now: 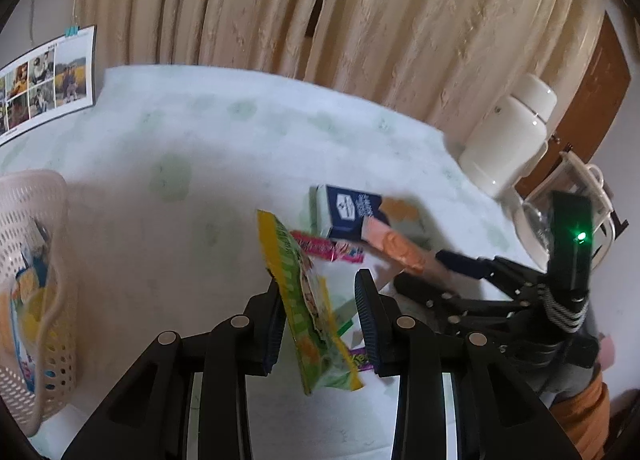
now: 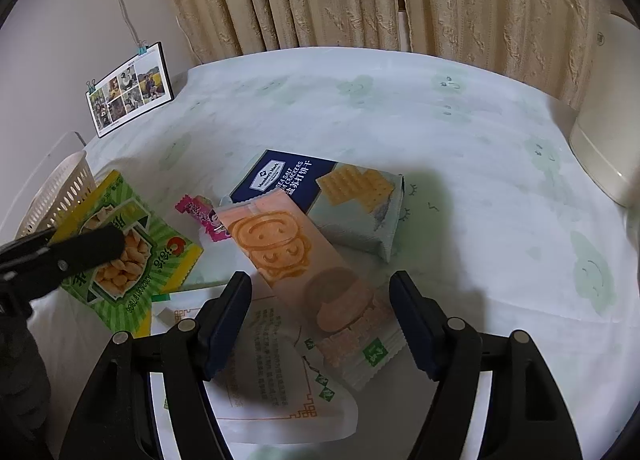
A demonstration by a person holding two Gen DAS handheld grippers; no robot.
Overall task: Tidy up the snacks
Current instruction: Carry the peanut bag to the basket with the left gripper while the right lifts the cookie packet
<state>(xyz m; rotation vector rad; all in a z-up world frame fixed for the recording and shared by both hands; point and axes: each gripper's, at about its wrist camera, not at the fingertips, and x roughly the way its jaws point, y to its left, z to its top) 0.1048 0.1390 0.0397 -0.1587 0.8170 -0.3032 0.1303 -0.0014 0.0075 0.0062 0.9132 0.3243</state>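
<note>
Left tongs (image 1: 320, 312): gaping, yet the green-and-yellow snack packet (image 1: 308, 300) hangs between them, edge-on, lying against the left pad only. The right wrist view shows a dark finger across the packet's face. Whether anything truly pinches it, I cannot tell. Judged: either a loose hold or a release under way.

Right tongs (image 2: 320, 320): spread wide, empty, poised over the pink biscuit packet (image 2: 288, 248), which lies slanted on top of the pile.

Pile on the bench (image 2: 460, 140): blue sea salt crackers box (image 2: 320, 196) behind, small pink candy wrapper (image 2: 204, 216) just beside it, white printed packet (image 2: 276, 372) flat underneath.

Risks:
- Green packet slips and drops back on the pile rather than into the perforated basket (image 1: 36, 260), which sits well off to the left with snacks already in it.
- Right tongs closing on the slanted biscuit packet may catch the white packet below too, or skid the biscuit packet off the stack.
- The two tools work close together; the paths could cross.

Room: bench bare between pile and basket, clear run leftward. White thermos (image 1: 508, 132) and a glass jug (image 1: 568, 196) stand near the right edge; avoid swinging that way. Curtain behind the far edge.
</note>
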